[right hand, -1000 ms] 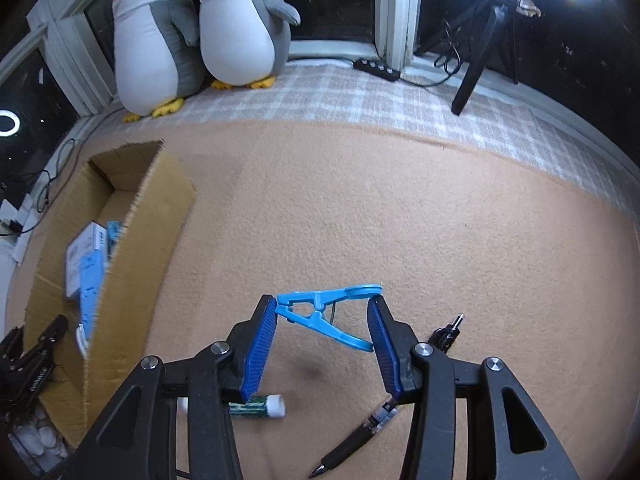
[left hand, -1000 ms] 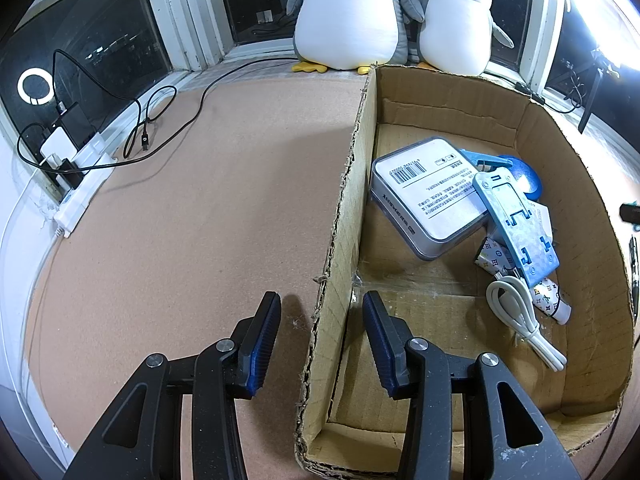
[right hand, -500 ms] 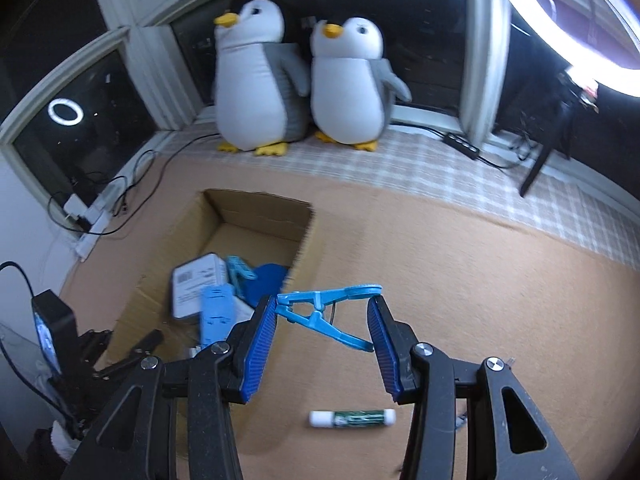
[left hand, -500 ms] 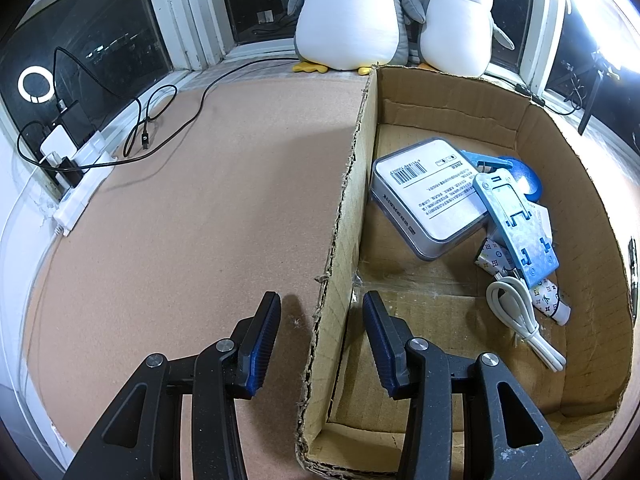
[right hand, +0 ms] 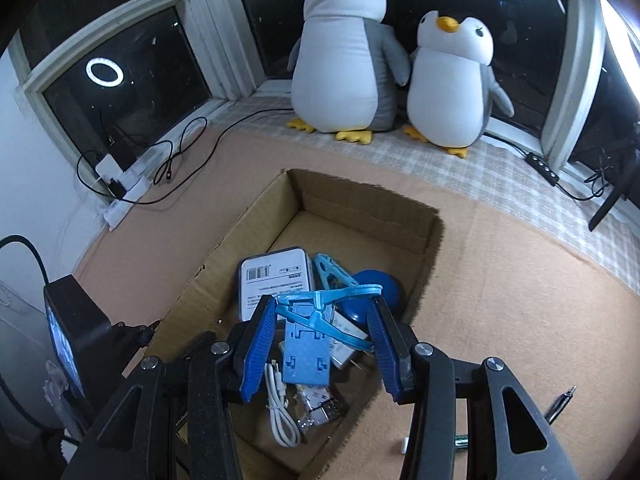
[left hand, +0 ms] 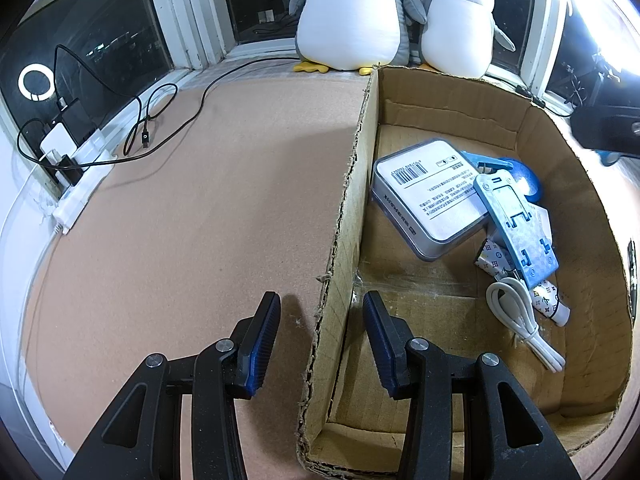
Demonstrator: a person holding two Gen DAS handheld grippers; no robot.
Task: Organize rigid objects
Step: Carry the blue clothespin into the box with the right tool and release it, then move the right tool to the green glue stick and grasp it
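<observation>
Above the open cardboard box (right hand: 304, 224), the right hand-held gripper (right hand: 322, 344) pinches a light-blue plastic clip (right hand: 326, 314) between its blue pads. The left hand-held gripper (left hand: 320, 344), fingers spread, straddles the box's near left wall, touching nothing. Inside the box, a silver tin (left hand: 428, 196) with a barcode label lies toward the far left corner; a pale-blue phone stand (left hand: 516, 232) leans across its right edge, over a second blue clip (left hand: 486, 162) and a dark-blue round object (left hand: 528, 184). A coiled white cable (left hand: 520, 320) rests by the right wall. Two plush penguins (right hand: 352, 60) stand on the window ledge beyond the tan tabletop (left hand: 180, 208).
</observation>
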